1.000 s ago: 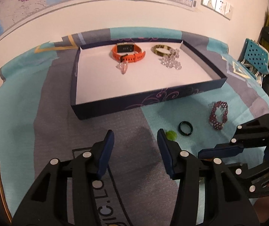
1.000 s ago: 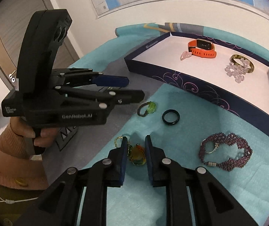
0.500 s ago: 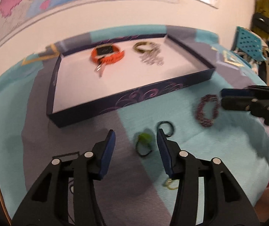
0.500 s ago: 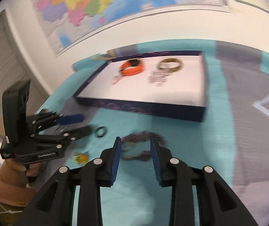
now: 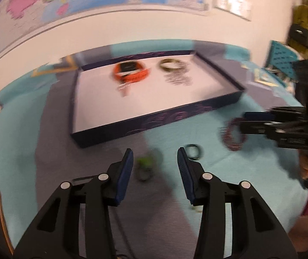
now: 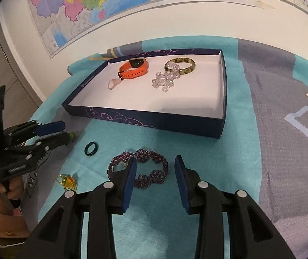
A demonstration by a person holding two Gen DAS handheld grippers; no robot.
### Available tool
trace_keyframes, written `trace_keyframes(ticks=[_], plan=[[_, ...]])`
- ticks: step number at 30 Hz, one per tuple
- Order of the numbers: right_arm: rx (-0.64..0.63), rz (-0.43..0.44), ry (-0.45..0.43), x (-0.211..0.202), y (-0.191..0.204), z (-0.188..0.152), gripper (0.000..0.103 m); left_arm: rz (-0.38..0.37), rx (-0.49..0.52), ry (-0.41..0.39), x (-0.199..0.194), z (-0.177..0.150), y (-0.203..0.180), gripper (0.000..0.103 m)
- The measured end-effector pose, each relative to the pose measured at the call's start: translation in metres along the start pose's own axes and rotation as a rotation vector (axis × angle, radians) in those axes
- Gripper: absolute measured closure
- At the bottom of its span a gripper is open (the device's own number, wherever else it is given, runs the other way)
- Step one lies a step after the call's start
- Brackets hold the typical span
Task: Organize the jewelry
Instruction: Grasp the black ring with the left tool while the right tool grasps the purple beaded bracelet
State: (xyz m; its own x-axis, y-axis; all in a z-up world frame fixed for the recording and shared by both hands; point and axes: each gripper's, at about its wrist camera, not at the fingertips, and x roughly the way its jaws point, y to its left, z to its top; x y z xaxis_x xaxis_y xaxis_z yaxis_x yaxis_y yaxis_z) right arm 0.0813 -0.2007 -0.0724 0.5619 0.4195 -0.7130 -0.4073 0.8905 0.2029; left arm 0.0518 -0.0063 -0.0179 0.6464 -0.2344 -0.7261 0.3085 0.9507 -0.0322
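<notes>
A purple beaded bracelet point(image 6: 151, 172) lies on the teal cloth. My right gripper point(image 6: 155, 159) hovers over it with its jaws opening; part of the bracelet sits between the fingers, untouched by the pads. A small green ring point(image 5: 145, 164) rests on the cloth between the fingers of my open left gripper point(image 5: 154, 152), blurred. A dark ring point(image 6: 91, 149) and a yellow pendant point(image 6: 67, 181) lie loose nearby. The navy box point(image 6: 145, 119) holds an orange watch point(image 6: 134, 68), a brown bangle point(image 6: 181, 67), clear beads point(image 6: 165, 79) and a pink charm point(image 6: 113, 84).
The box stands at the far side of the cloth-covered table, against a white wall with a map. A hand and an orange sleeve point(image 6: 0, 215) hold the left gripper point(image 6: 66, 132) at the left. A teal chair point(image 5: 283, 58) and bags stand to the right.
My right gripper has swung right from the yellow pendant to the purple bracelet, and its jaws have widened. The left view has shifted, so the green ring now lies between the left fingers.
</notes>
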Motion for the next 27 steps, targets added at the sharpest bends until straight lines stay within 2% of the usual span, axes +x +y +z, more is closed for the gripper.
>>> trace_keyframes(ticks=[5,12,13,15,18,19,23,27], plan=[[-0.011,-0.012,-0.003,0.001,0.002,0.0,0.072,-0.055,0.064,0.008,0.008,0.003,-0.022,0.061],[-0.025,-0.024,-0.002,0.001,0.002,0.0,0.074,-0.084,0.057,0.076,0.031,0.005,-0.028,0.072],[-0.025,-0.024,-0.002,0.001,0.002,0.0,0.073,-0.079,0.061,0.078,0.033,0.005,-0.029,0.072],[-0.024,-0.014,0.0,0.002,0.002,0.0,0.066,-0.07,0.064,0.078,0.035,0.005,-0.03,0.078],[-0.049,-0.026,0.003,0.003,0.007,0.001,0.067,-0.067,0.063,0.077,0.036,0.006,-0.031,0.08],[-0.059,-0.036,0.004,0.003,0.008,0.001,0.069,-0.065,0.061,0.076,0.036,0.005,-0.031,0.08],[-0.064,-0.051,0.008,0.004,0.008,0.002,0.091,-0.056,0.061,0.072,0.035,0.005,-0.033,0.08],[-0.063,-0.038,0.006,0.003,0.007,0.001,0.094,-0.063,0.046,0.067,0.033,0.004,-0.031,0.081]])
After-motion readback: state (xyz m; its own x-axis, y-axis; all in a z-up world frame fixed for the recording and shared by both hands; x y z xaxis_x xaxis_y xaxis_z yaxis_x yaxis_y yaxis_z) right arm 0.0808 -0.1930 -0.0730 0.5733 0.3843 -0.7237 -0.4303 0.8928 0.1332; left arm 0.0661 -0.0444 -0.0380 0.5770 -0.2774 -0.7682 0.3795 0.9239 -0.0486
